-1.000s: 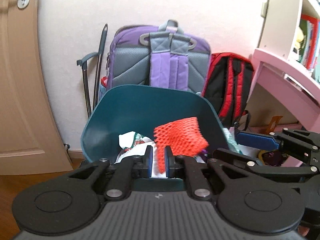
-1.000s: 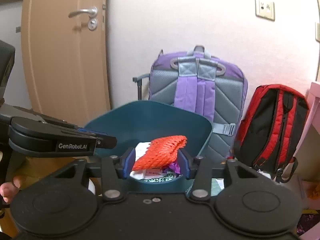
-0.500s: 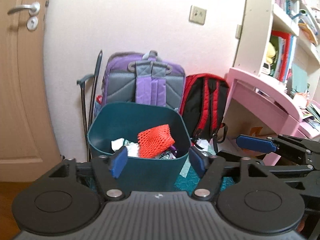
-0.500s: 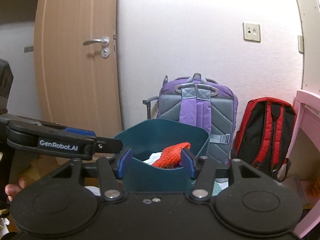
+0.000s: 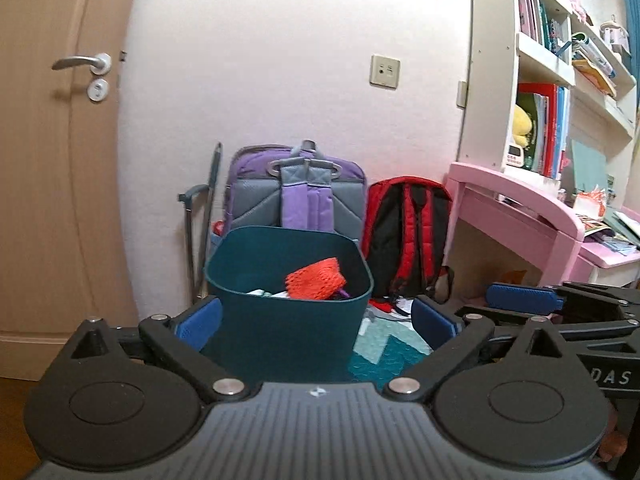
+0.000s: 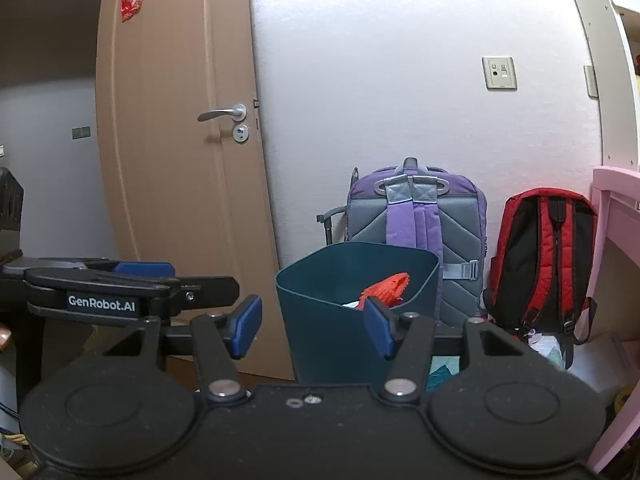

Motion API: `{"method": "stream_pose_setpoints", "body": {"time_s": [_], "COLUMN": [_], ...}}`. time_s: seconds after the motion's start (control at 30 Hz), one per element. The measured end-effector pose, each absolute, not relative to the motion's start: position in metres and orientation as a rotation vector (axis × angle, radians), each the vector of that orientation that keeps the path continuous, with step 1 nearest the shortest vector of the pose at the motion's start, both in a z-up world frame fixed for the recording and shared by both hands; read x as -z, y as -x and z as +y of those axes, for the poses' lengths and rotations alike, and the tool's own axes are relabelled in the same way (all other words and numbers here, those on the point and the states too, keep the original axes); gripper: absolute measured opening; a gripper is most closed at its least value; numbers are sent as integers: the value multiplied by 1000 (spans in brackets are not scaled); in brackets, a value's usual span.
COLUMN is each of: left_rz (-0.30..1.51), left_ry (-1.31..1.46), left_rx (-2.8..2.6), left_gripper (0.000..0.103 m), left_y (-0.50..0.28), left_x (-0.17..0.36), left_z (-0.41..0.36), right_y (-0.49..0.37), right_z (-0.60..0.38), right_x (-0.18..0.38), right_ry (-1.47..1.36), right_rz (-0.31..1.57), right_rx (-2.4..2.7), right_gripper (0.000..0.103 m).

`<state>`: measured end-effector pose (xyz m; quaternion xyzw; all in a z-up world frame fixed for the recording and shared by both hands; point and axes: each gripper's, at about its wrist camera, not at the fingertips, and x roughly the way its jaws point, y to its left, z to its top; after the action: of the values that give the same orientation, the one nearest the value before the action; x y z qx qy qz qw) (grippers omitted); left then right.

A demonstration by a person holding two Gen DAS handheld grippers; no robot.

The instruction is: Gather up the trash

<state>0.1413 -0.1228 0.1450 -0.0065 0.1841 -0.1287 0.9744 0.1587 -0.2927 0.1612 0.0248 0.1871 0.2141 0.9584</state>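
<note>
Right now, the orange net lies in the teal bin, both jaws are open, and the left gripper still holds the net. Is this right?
Not quite. The left gripper holds nothing: the left wrist view shows its jaws open and empty. The orange net lies in the teal bin, and the right gripper is open too.

left gripper (image 5: 316,322): fingers spread wide, empty | right gripper (image 6: 312,326): fingers spread wide, empty

Teal bin (image 5: 288,320) holding red net (image 5: 316,278), in front of purple backpack (image 5: 298,188); left gripper (image 5: 316,322) wide apart, empty.
</note>
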Motion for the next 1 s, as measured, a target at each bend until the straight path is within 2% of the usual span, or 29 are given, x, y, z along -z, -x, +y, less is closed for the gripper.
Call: {"method": "stream_pose_setpoints", "body": {"time_s": [0.37,1.0], "left_rz": [345,374], "left_ry": [-6,-5], "left_rx": [247,234], "left_gripper": [103,103], "left_y": [-109,-97], "left_x": [-130,-118], "left_z": [-125,-125], "right_y": [-134,-118], "right_z": [-295,-303], "right_x": [-150,-137], "right_ry": [-109,-159], "right_rz": [395,425], "right_rx": [-458,-433], "right_gripper": [57,58]}}
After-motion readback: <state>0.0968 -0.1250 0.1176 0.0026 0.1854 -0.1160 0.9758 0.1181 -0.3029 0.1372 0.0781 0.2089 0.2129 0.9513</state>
